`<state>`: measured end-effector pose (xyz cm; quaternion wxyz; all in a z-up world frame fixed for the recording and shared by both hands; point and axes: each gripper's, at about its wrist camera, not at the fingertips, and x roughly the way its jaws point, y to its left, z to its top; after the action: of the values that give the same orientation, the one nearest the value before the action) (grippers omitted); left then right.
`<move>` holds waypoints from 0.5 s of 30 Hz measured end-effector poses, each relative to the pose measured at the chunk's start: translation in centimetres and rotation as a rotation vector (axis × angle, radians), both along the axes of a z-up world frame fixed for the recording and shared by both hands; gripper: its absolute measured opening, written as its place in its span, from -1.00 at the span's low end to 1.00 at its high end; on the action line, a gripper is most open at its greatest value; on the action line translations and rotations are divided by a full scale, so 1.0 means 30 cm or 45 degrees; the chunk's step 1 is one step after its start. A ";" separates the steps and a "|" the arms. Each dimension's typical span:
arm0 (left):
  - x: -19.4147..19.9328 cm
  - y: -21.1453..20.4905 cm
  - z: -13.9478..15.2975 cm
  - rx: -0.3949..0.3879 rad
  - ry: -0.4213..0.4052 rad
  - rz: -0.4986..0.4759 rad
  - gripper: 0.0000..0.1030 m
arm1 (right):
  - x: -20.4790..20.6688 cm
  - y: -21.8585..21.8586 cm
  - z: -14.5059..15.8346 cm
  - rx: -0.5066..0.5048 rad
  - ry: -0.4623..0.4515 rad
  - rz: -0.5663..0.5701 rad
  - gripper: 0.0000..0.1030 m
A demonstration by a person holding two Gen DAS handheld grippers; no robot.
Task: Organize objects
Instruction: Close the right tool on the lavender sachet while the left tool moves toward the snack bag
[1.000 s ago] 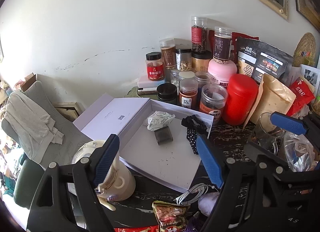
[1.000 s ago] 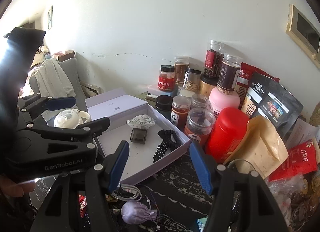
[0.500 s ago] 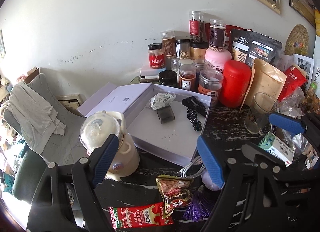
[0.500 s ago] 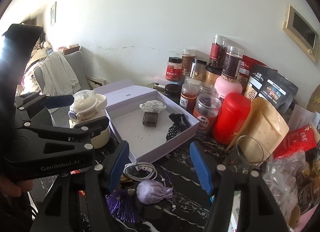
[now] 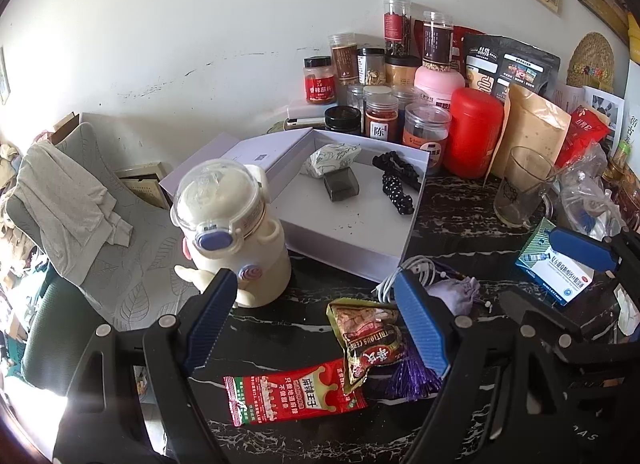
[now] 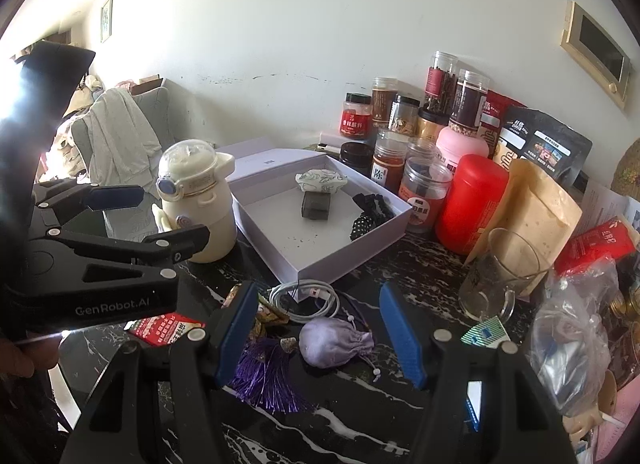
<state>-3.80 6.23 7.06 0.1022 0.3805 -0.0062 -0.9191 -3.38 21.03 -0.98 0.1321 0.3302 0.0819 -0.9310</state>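
Lying on the dark marble table (image 6: 400,272) just in front of the open white box (image 6: 344,252), a purple pouch (image 6: 334,346) rests beside a white cable (image 6: 304,300) and a purple tassel (image 6: 268,380). The right gripper (image 6: 320,338) hovers over the pouch, jaws spread, empty. The left gripper (image 5: 316,324) is likewise spread above a snack packet (image 5: 366,334), beside a cream bottle (image 5: 236,232).

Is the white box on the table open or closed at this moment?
Open. The white box has its lid off, lying behind it, and its inside shows a wrapped packet, a dark case and a black hair tie.
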 end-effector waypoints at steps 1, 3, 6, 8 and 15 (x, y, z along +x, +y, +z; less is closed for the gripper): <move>0.006 -0.005 -0.011 0.001 -0.006 0.001 0.55 | 0.005 -0.003 -0.012 0.005 -0.005 -0.002 0.24; 0.016 -0.014 -0.037 0.010 -0.021 0.005 0.55 | 0.010 -0.007 -0.031 0.010 -0.015 -0.004 0.24; 0.017 -0.026 -0.079 0.024 -0.056 0.004 0.55 | 0.014 -0.012 -0.064 0.010 -0.035 -0.006 0.24; 0.016 -0.031 -0.110 0.030 -0.075 0.004 0.55 | 0.015 -0.013 -0.090 0.008 -0.052 -0.008 0.24; -0.015 -0.033 -0.221 0.031 -0.145 0.004 0.55 | 0.004 -0.018 -0.190 0.016 -0.114 0.004 0.24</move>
<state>-4.24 5.22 0.44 0.0985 0.4334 -0.0004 -0.8958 -3.26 20.48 -6.69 0.1349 0.3721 0.0820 -0.9147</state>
